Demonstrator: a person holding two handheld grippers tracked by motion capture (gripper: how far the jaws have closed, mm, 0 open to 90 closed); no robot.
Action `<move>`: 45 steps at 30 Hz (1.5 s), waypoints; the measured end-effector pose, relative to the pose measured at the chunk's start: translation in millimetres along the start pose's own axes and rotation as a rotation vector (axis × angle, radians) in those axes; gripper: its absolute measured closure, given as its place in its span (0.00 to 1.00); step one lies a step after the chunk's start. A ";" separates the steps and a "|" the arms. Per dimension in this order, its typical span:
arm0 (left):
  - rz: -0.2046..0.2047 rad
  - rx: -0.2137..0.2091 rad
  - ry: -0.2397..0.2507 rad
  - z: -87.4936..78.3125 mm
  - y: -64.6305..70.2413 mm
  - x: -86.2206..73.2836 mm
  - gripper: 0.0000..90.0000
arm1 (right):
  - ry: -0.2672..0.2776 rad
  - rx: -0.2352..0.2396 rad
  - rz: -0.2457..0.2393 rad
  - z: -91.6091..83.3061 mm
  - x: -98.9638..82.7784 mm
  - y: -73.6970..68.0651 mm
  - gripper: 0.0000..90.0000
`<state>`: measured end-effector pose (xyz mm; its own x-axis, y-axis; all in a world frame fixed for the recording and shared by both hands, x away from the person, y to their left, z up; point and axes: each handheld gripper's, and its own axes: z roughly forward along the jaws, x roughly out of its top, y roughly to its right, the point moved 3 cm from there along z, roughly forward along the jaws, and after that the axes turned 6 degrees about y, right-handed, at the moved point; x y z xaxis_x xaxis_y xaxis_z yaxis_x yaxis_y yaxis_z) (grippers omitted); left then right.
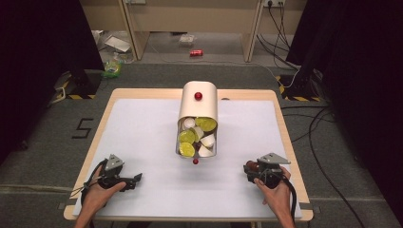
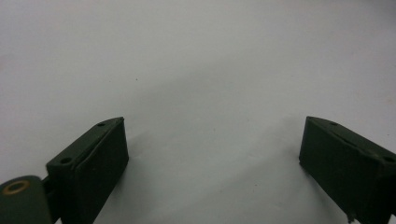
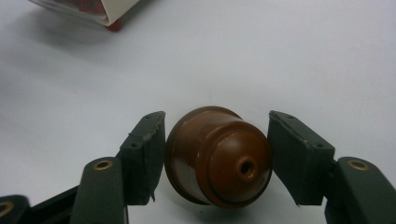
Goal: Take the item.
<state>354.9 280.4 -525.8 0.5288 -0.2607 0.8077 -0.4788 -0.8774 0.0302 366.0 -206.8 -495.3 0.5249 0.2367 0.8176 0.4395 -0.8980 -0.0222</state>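
A brown coffee capsule (image 3: 219, 158) lies on its side between the jaws of my right gripper (image 3: 217, 126), which press on it from both sides. In the high view that right gripper (image 1: 250, 167) rests at the mat's near right with the brown capsule (image 1: 252, 166) at its tip. At the near left, my left gripper (image 1: 135, 179) is open, and in its own view nothing but white mat lies between the jaws of this left gripper (image 2: 212, 140). A cream holder (image 1: 198, 107) with a red knob stands mid-table, and its glass front shows yellow-green and white capsules (image 1: 196, 137).
A small red piece (image 1: 195, 161) sits just in front of the holder. The holder's corner (image 3: 93, 9) also reaches into the right gripper view at top left. The white mat (image 1: 142, 133) covers a wooden table (image 1: 281, 114). Beyond it are dark stands, cables and a red can (image 1: 196, 52).
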 end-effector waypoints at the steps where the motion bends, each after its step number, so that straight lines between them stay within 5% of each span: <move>1: 0.000 0.000 0.000 0.0 0.0 0.0 0.08 | -0.004 0.001 -0.004 0.6 -0.9 -0.4 0.41; 25: -0.001 -0.001 0.000 0.0 -0.1 0.0 0.08 | 0.144 0.021 0.011 -19.6 18.9 -2.9 0.35; 45: -0.002 -0.002 0.000 0.0 -0.1 0.0 0.08 | 0.175 0.074 0.002 -22.8 27.5 -19.1 0.31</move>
<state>355.0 280.5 -525.8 0.5297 -0.2590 0.8076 -0.4788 -0.8773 0.0327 355.4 -191.6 -459.3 0.3937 0.1608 0.9051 0.4943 -0.8671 -0.0610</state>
